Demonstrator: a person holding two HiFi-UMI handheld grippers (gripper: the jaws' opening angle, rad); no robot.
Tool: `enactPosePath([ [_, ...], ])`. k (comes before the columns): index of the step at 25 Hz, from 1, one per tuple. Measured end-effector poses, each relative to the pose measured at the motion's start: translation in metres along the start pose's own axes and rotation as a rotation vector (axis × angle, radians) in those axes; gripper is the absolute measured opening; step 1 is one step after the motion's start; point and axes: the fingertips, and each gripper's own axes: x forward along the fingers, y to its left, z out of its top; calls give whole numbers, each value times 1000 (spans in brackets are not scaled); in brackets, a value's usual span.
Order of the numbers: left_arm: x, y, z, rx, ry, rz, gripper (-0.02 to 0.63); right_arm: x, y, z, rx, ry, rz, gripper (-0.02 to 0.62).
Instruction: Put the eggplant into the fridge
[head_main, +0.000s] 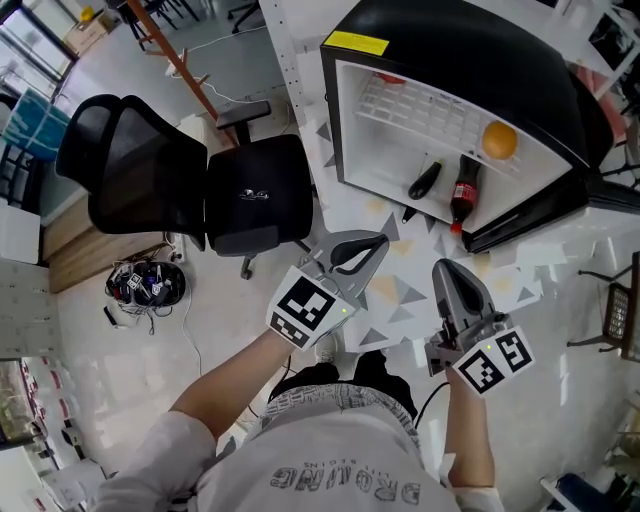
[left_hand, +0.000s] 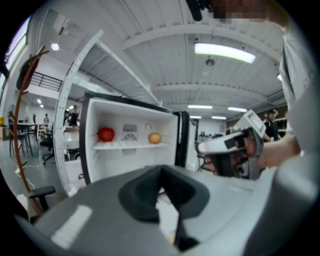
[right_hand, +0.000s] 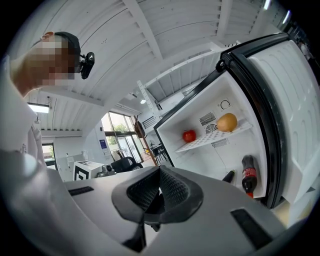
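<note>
The small black fridge (head_main: 470, 60) stands open on the patterned tabletop. The dark eggplant (head_main: 424, 181) lies on its floor beside a cola bottle (head_main: 463, 190); the right gripper view shows the eggplant (right_hand: 228, 176) left of that bottle (right_hand: 248, 181). An orange (head_main: 499, 140) and a red tomato (right_hand: 189, 135) rest on the white shelf. My left gripper (head_main: 380, 241) hovers in front of the fridge, shut and empty. My right gripper (head_main: 446, 268) hangs beside it, also shut with nothing held. The left gripper view shows its closed jaws (left_hand: 161, 192) below the fridge opening.
The fridge door (head_main: 530, 215) swings open toward the right. A black office chair (head_main: 200, 180) stands left of the table (head_main: 400, 300). A bundle of cables (head_main: 145, 283) lies on the floor, and a wooden coat rack (head_main: 170, 55) stands behind.
</note>
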Motion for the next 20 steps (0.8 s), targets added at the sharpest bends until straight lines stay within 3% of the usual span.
enactPosePath([
  [20, -40, 35, -1, -61, -31, 85, 6, 19, 10, 4, -29, 1, 0, 2],
])
